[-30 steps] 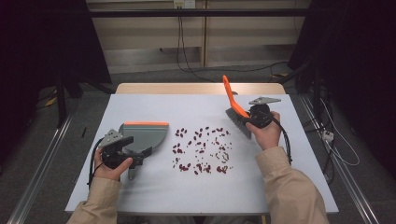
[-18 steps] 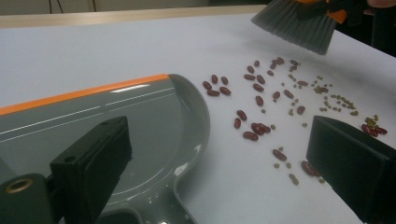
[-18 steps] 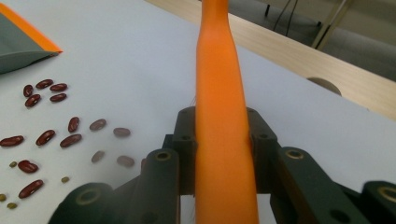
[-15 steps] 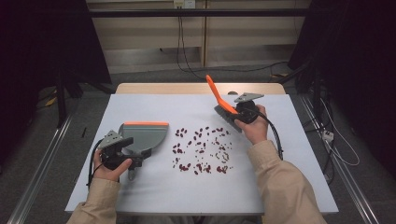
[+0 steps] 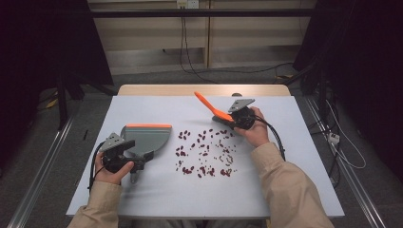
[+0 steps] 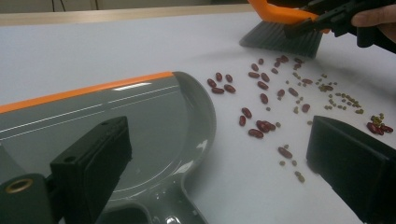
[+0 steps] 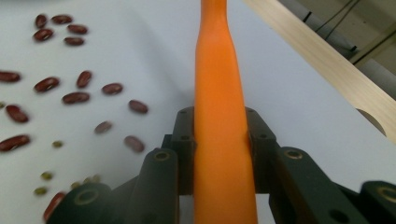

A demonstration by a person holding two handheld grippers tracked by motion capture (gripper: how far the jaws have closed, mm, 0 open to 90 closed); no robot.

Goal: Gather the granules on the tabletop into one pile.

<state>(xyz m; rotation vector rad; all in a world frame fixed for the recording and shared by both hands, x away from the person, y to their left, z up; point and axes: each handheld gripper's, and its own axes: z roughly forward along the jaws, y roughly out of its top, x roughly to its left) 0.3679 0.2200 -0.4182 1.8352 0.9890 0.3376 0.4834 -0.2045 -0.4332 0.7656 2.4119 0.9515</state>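
A grey dustpan [image 5: 148,137] with an orange lip lies flat on the white table, left of centre. My left gripper [image 5: 139,164] sits at its handle end. In the left gripper view [image 6: 219,158] the jaws stand wide apart, the pan's handle [image 6: 154,210] low between them and the right jaw clear of it. Red beans [image 5: 204,154] and small green ones [image 6: 341,98] are scattered mid-table. My right gripper [image 5: 232,117] is shut on the orange handle [image 7: 219,116] of a hand brush [image 6: 280,37], whose dark bristles rest at the far edge of the beans.
A white sheet [image 5: 157,199] covers the table, and a wooden strip [image 5: 204,90] runs along its far edge. Black cables [image 5: 278,137] trail from both grippers. Dark floor and metal rails [image 5: 38,171] flank the table.
My right hand has carried the brush leftward and down to the far edge of the beans, its handle now tilted lower. The left gripper and dustpan have stayed put.
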